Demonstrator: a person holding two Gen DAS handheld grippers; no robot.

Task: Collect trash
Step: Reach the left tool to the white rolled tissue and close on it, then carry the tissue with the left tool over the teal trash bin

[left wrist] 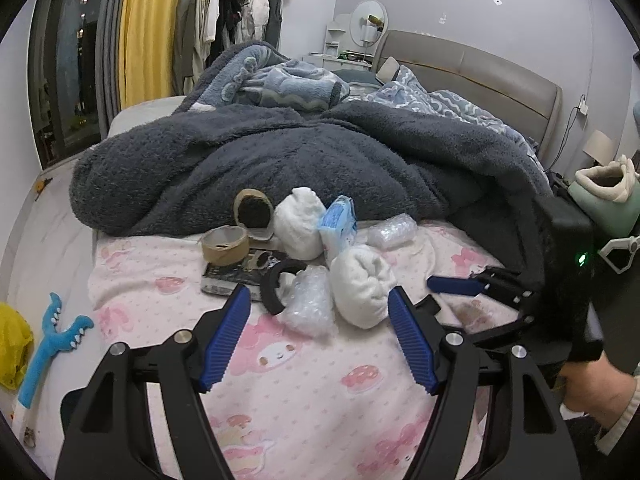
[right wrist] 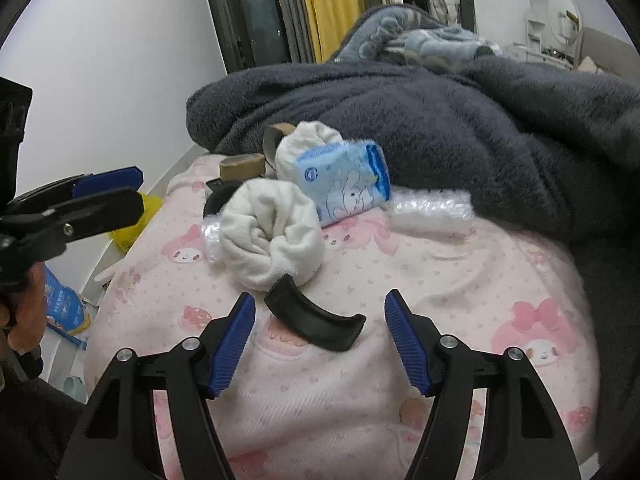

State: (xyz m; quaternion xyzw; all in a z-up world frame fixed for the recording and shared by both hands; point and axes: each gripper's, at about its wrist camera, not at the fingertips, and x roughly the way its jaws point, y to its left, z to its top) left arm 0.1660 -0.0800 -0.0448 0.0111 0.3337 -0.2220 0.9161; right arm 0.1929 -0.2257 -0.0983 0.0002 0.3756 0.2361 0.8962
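Observation:
Clutter lies on the pink bedsheet (left wrist: 304, 392). In the left wrist view my left gripper (left wrist: 318, 300) is open and empty, just short of a crumpled bubble wrap piece (left wrist: 308, 304) and a rolled white sock (left wrist: 362, 292). Behind them are a blue tissue pack (left wrist: 338, 226), another white sock (left wrist: 298, 228), brown tape rolls (left wrist: 224, 246), a black curved piece (left wrist: 274, 284) and more bubble wrap (left wrist: 390, 232). In the right wrist view my right gripper (right wrist: 320, 306) is open and empty around a black curved piece (right wrist: 316, 320), in front of the white sock (right wrist: 272, 236) and tissue pack (right wrist: 344, 184).
A dark grey fleece blanket (left wrist: 280, 160) is heaped behind the clutter. A blue toy (left wrist: 48, 344) and a yellow bag (left wrist: 12, 344) lie at the left. A dark flat booklet (left wrist: 236, 272) lies under the tape. The right gripper (left wrist: 460, 284) shows at the right of the left wrist view.

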